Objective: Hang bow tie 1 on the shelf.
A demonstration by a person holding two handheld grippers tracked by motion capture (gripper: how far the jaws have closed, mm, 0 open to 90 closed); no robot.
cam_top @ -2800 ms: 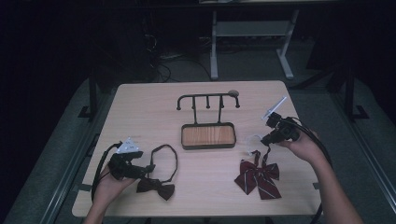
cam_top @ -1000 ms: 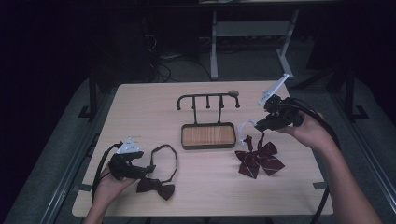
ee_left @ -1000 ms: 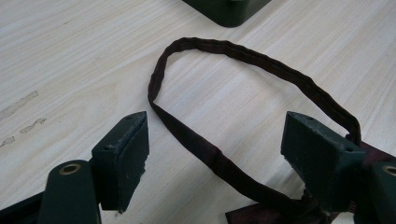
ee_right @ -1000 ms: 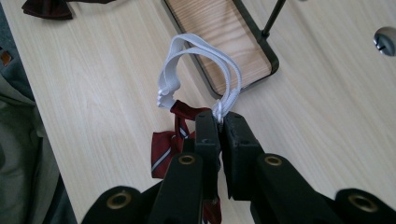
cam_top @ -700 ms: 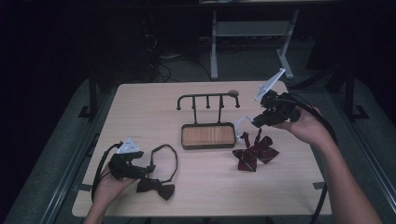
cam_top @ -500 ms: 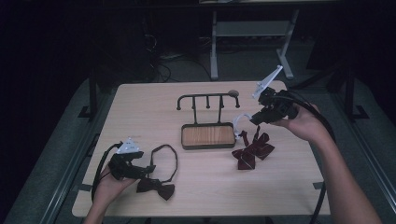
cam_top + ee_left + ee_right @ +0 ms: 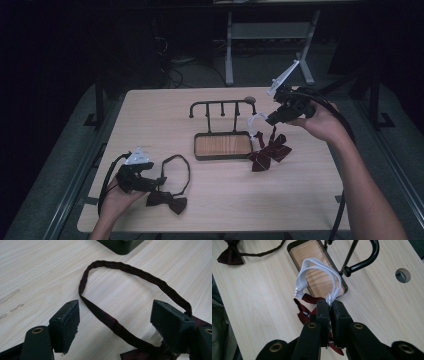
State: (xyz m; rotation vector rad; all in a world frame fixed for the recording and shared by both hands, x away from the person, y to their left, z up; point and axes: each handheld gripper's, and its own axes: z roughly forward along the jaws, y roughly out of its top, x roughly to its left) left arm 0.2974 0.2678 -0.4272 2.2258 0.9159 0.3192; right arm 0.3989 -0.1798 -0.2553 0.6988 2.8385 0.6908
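Right gripper (image 7: pixel 329 305) pinches the red bow tie's white loop (image 7: pixel 318 277) near the black hook rack (image 7: pixel 220 107), not hung yet. Left gripper (image 7: pixel 116 325) is spread wide.

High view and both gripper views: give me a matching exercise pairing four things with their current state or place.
Things:
1. red bow tie
2. dark bow tie
3. left tool
4. stand

States:
A. open, jaws either side of a dark strap
B. lying flat near the table's front left
C. lifted by its white strap, which the right tool pinches
D. at mid-table, hooks bare, wooden base

Pairs: 1-C, 2-B, 3-A, 4-D
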